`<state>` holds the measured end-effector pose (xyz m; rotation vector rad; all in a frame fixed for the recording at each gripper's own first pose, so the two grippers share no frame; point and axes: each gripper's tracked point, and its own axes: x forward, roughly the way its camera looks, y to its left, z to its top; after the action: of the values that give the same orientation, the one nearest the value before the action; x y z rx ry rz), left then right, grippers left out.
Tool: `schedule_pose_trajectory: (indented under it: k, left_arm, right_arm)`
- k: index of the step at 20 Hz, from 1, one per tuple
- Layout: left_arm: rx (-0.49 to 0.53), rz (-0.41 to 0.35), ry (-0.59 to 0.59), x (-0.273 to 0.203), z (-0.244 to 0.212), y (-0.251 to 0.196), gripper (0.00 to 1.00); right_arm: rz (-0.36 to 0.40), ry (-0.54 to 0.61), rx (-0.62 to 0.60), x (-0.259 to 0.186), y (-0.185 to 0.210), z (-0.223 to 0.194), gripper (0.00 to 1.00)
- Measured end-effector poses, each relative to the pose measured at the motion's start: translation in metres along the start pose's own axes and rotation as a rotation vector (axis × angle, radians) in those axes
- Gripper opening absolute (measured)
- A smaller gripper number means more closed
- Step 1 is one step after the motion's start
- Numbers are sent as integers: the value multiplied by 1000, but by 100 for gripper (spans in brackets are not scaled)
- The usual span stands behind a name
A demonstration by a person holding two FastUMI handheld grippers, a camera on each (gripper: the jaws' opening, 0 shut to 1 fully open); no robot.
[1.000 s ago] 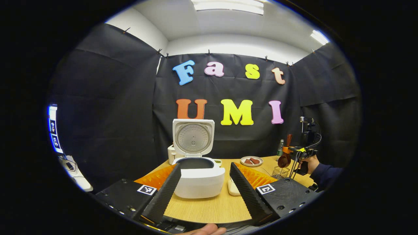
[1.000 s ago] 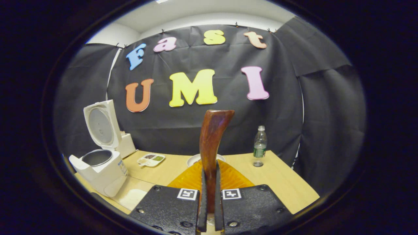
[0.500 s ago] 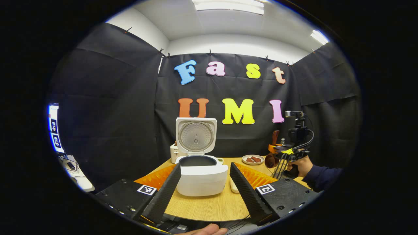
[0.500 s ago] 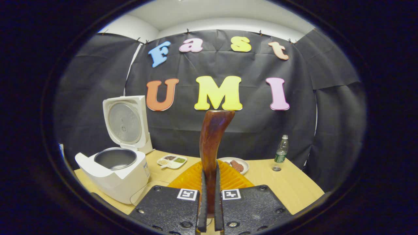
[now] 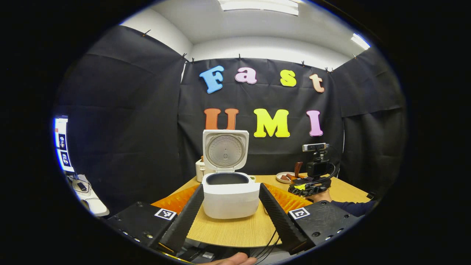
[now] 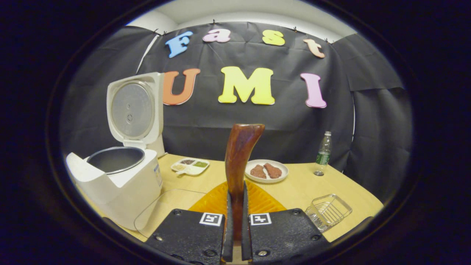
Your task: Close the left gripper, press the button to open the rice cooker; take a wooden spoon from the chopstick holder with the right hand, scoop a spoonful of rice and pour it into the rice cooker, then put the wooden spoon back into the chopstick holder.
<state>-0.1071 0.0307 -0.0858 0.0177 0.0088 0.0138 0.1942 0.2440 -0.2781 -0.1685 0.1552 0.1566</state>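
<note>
Gripping the upright wooden spoon (image 6: 239, 154) by its handle, the right tool (image 6: 235, 235) hangs above the worktop (image 6: 301, 187), beside the open rice cooker (image 6: 117, 180). Left tool (image 5: 230, 217) gapes wide facing the cooker; the wire chopstick holder (image 6: 328, 211) sits right.
</note>
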Motion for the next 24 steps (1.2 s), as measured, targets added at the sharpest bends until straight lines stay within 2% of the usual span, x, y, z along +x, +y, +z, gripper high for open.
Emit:
schedule_pose_trajectory:
  k: [3, 6, 10, 15, 18, 20, 24]
  left_arm:
    - [2, -2, 10, 1, -6, 1, 95]
    - [-14, -3, 7, 0, -5, 1, 95]
    - [-26, -7, -3, -2, -2, 0, 95]
    - [-34, 1, 3, -3, -6, 0, 95]
    - [-33, 8, 9, -3, -7, 1, 95]
    - [-30, 12, 14, -4, -9, 1, 95]
    - [-22, 10, 15, -5, -9, -2, 95]
  right_arm:
    - [-82, 3, -53, 8, -9, -17, 14]
    - [24, 78, 33, 5, 19, -36, 14]
    - [159, 140, 185, -4, 48, -37, 14]
    - [294, 225, 432, -7, 68, -40, 14]
    - [369, 307, 651, -9, 69, -36, 14]
    - [403, 351, 798, -11, 68, -32, 14]
    - [414, 354, 967, -12, 46, -25, 14]
